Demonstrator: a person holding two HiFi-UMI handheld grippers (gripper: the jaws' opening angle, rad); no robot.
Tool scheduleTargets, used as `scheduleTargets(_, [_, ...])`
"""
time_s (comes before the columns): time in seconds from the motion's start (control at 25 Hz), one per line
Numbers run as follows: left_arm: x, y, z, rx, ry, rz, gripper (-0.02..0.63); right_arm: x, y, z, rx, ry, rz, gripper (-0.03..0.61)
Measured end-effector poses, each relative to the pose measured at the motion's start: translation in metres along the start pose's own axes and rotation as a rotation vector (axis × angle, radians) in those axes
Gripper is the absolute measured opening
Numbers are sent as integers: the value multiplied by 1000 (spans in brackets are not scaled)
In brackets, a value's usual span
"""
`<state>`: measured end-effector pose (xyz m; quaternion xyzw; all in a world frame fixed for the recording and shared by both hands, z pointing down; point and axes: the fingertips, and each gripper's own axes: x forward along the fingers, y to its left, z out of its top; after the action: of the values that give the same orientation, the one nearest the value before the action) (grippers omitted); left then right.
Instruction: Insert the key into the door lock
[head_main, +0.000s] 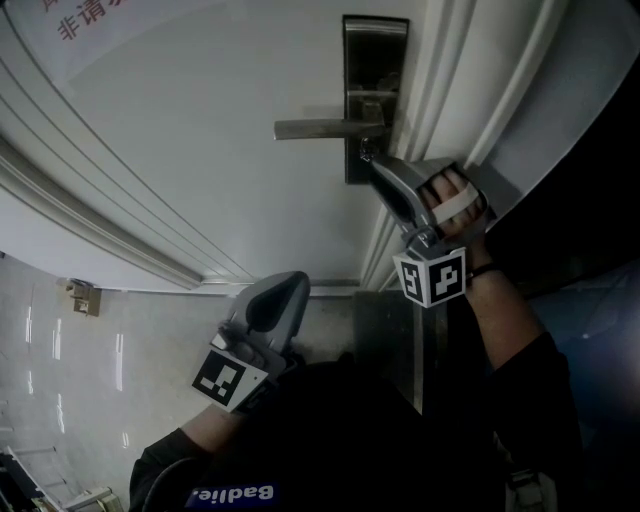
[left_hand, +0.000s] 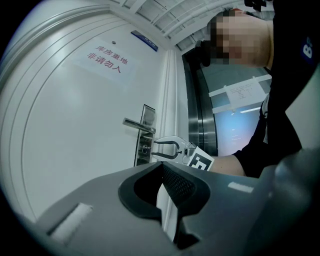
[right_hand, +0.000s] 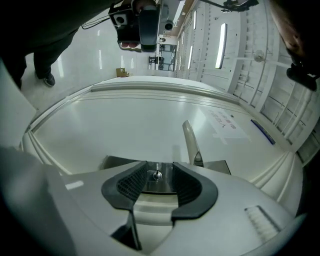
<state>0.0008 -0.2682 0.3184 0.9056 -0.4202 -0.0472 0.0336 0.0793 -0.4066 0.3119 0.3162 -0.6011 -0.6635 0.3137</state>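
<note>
On the white door (head_main: 200, 120) a dark metal lock plate (head_main: 375, 60) carries a lever handle (head_main: 320, 129). My right gripper (head_main: 368, 157) points at the plate just under the handle. In the right gripper view a small key (right_hand: 157, 175) stands in the round keyhole, between the pads of the right gripper (right_hand: 160, 167), which are spread and clear of it. The left gripper view shows that same gripper (left_hand: 153, 149) open at the lock plate (left_hand: 145, 135). My left gripper (head_main: 290, 280) hangs lower and left, away from the lock, with its tips (left_hand: 162, 165) together on nothing.
A paper sign with red characters (left_hand: 107, 62) is stuck higher on the door. The moulded door frame (head_main: 420, 90) runs right beside the lock, with a steel panel (left_hand: 200, 115) beyond it. A small box (head_main: 82, 296) sits on the glossy floor to the left.
</note>
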Motion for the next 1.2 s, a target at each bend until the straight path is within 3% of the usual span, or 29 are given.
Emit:
scheduleTargets(0.36, [-18,-11,8,10,-18,-37,20,-22,-16,27,60,21,-30,158])
scheduleTargets(0.64, [-63,-3,15,-4,-39,-85,20,-36,-18,70,80,76,-6,152])
scheduleTargets(0.88, [-134,10,19,-34,-56,-107,20,-44,-24,134,156,138,3,128])
scheduleTargets(1.2, [-236,20,1,-99,-55,-150,20,-64,-16,241,231,196,17,49])
